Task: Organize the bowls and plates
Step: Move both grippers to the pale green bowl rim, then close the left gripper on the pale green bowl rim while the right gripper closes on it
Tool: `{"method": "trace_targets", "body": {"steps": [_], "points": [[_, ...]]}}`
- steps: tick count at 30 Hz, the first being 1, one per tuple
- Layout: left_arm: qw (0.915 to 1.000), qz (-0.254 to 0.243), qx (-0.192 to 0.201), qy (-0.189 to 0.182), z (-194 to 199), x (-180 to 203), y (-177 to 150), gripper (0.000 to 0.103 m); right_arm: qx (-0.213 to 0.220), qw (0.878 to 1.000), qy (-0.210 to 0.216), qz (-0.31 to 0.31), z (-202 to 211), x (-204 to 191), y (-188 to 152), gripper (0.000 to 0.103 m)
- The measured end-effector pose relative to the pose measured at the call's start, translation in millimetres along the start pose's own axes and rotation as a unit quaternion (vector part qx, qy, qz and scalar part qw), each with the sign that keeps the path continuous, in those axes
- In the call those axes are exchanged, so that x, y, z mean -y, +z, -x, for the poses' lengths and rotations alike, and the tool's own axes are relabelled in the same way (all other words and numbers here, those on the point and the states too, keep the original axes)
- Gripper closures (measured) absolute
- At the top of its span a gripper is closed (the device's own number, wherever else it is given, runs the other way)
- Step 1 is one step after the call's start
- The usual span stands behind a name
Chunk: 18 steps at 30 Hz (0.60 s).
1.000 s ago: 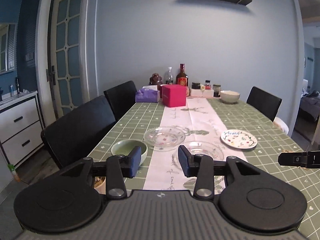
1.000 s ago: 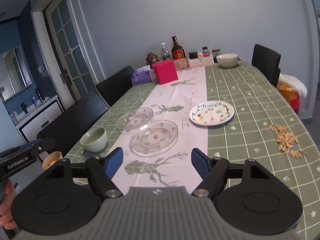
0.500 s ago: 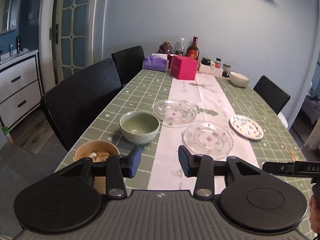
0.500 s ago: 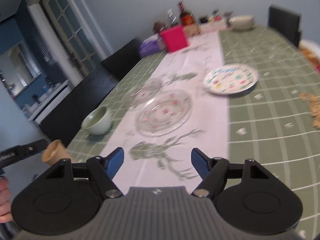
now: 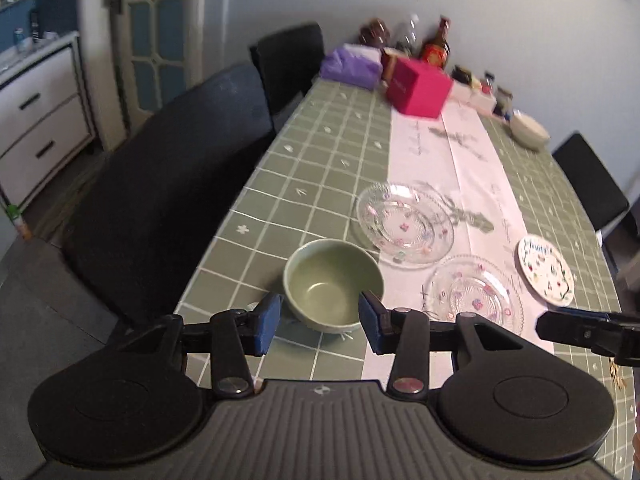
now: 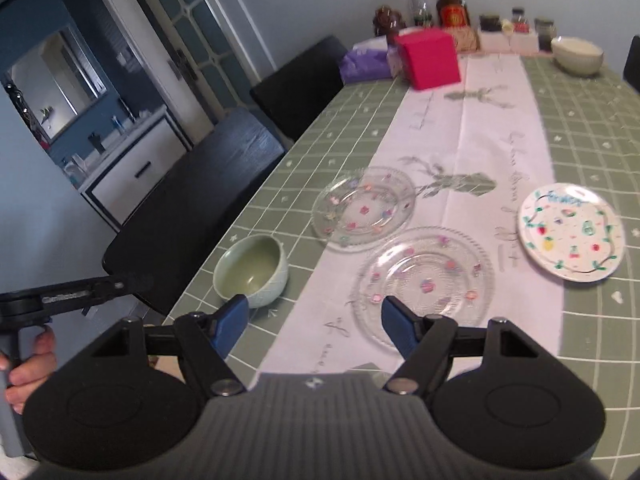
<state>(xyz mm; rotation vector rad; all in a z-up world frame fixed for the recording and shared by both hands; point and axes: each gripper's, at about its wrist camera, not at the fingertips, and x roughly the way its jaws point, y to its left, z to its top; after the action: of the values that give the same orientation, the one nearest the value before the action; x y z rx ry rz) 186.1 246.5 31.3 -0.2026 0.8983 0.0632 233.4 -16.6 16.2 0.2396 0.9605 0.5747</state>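
A: While the left tongs (image 5: 320,317) gape empty, where's the round pale-green ceramic bowl (image 5: 333,284)?

B: Straight ahead between the tips, untouched, near the table (image 5: 304,168) edge.

A: And the right view?

B: Right tongs (image 6: 314,330) wide, empty; clear glass flowered plate (image 6: 424,280) ahead-right, bowl (image 6: 251,270) left, nearer the left tongs.

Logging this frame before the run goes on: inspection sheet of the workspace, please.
Surface: long table with green checked cloth and white runner.
Job's things: pale green ceramic bowl; two clear glass plates; white fruit-print plate; cream bowl at far end.
Clutter: pink box, purple tissue pack, bottles, jars.
Grippers: left gripper open, bowl seen between its fingers; right gripper open, empty.
Cables: nothing seen.
Surroundings: black chairs, white drawers, glazed door.
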Motion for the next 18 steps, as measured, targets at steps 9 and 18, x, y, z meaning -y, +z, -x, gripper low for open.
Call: {"method": "trace_targets", "body": {"steps": [9, 18], "points": [[0.9967, 0.028, -0.075, -0.012, -81.4, -13.3, 25.3, 0.052, -0.039, 0.996, 0.017, -0.078, -76.9, -5.1, 40.4, 0.031], [0.9915, 0.072, -0.107, -0.013, -118.9, -46.4, 20.7, 0.059, -0.085, 0.991, -0.012, -0.105, -145.7, -5.1, 36.7, 0.042]]}}
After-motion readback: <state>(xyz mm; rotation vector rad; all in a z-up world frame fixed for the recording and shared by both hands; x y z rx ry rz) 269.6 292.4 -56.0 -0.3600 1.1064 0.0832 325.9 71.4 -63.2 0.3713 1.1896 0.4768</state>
